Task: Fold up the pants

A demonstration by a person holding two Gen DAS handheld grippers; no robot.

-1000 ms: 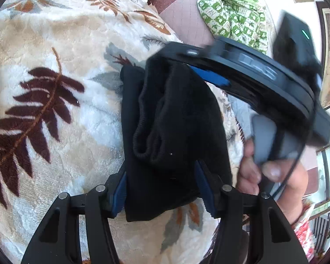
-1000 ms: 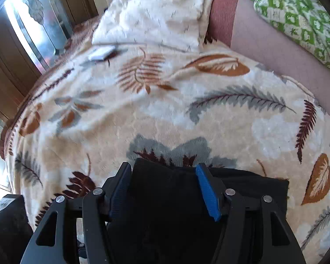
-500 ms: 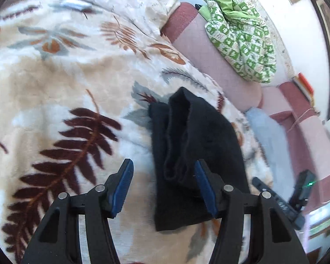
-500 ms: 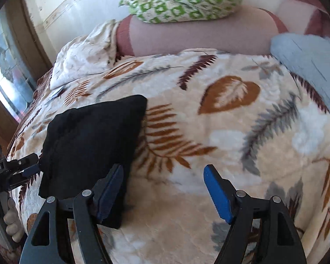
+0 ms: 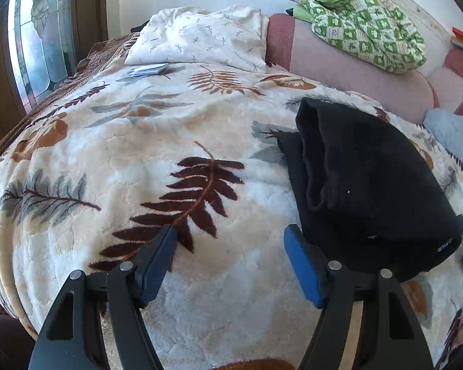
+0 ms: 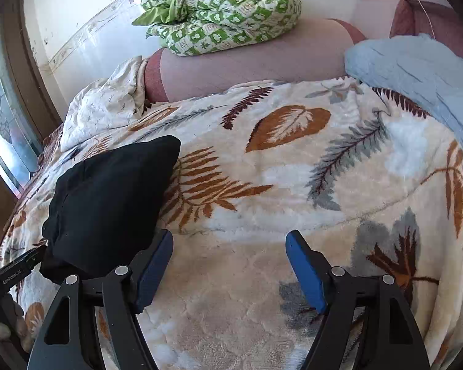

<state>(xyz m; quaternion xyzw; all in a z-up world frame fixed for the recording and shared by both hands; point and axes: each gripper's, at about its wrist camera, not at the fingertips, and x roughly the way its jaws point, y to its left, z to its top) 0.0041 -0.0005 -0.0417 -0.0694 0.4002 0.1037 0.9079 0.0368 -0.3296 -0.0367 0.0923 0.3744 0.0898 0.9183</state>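
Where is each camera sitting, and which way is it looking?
Left wrist: on the left gripper, jaws opening, empty, looking down the bed blanket; black pants on the right.
Right wrist: on the right gripper, open, empty; pants on the left, a hand at the corner.
Both share the pants, blanket and green quilt.

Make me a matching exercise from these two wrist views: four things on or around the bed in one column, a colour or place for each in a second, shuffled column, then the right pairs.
Things:
1. folded pants
2. quilt
3. small booklet
4. light blue cloth

Descriptions:
A. green and white checks, bundled on the pink bolster
B. black, lying on the leaf-print blanket
C. at the blanket's far right edge, in the right wrist view
D. white, just in front of the cream pillow

Pairs: 1-B, 2-A, 3-D, 4-C
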